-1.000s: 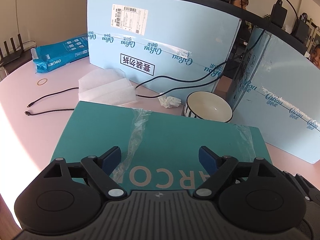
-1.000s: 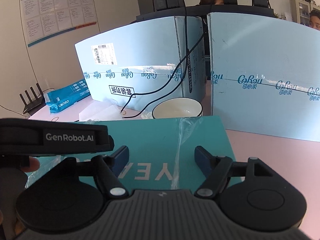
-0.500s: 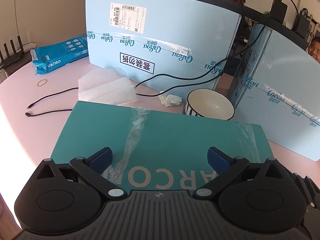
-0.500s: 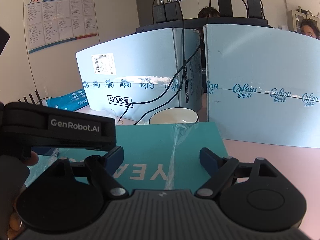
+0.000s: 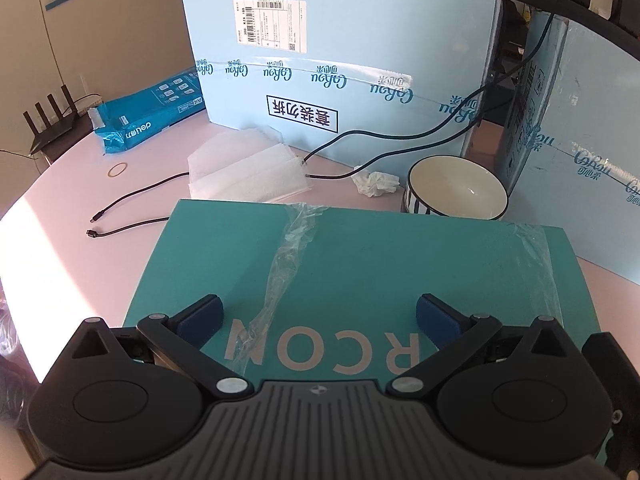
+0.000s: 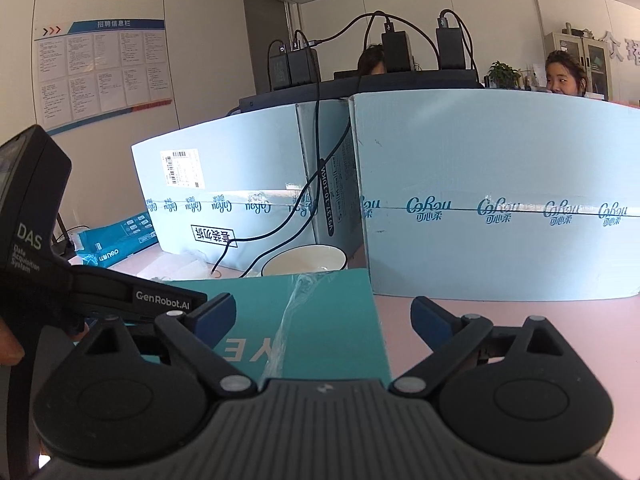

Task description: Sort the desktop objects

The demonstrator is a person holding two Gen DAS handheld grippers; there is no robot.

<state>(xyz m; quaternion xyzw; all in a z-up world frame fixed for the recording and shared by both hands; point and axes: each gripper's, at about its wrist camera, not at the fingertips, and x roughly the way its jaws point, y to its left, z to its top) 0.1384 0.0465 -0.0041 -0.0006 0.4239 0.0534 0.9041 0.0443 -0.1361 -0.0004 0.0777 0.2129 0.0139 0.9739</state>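
Bright, even daylight in both views. Hard sunlit patch on counter (image 5: 44,248) at left edge of left wrist view, nearly blown out, with sharp diagonal border to shade. Soft glare on crinkled tape (image 5: 288,264) across teal box (image 5: 400,264); small highlight inside bowl (image 5: 472,190). Faint shadows only. Strong fisheye bending: carton (image 6: 500,184) edges bowed, corners vignetted dark. Focus crisp at centre, print legible; slight softness toward rims. Hand-held gripper (image 5: 318,316) body dark, low in detail, ribbing visible.
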